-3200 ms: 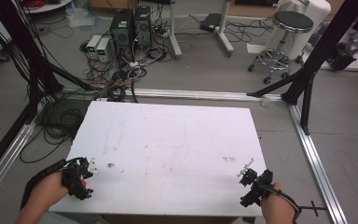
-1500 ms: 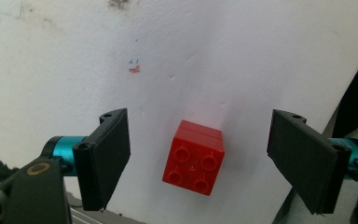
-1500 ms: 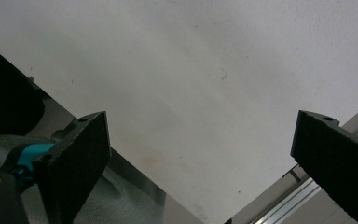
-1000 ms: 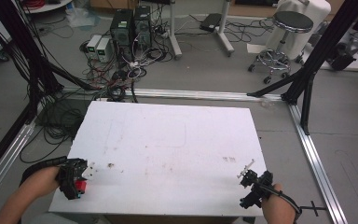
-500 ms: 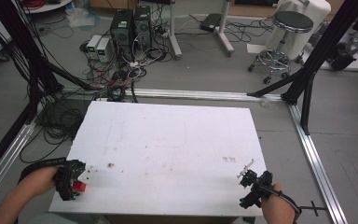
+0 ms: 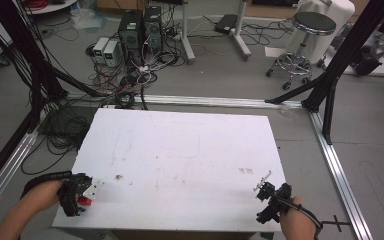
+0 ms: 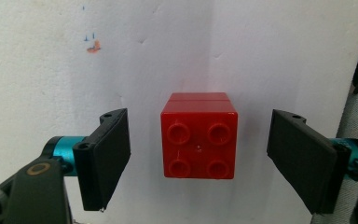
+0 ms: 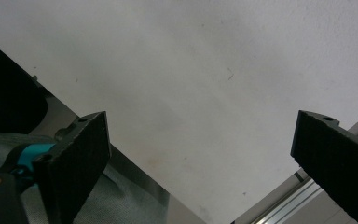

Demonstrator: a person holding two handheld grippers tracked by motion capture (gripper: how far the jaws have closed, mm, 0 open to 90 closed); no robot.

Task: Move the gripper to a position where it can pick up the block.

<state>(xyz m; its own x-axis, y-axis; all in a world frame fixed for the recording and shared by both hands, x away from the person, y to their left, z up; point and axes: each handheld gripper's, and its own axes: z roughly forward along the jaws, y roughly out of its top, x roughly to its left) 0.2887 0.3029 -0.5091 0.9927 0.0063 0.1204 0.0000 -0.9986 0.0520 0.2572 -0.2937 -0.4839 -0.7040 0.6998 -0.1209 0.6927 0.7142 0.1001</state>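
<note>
Flanking square studded red brick [image 7: 199, 135], black jaws

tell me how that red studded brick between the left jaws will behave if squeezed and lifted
The red brick looks like hard moulded plastic, so it is probably stiff and light. Its flat sides face the open left gripper jaws, so it should grip squarely, though smooth plastic might slip. Blocky and squat, it is unlikely to roll.

Red brick [image 7: 199, 135] between parted jaws

brick: you see a red four-stud block [image 7: 199, 141], studs up
place: flat on your white table [image 6: 180, 150], near-left corner
</note>
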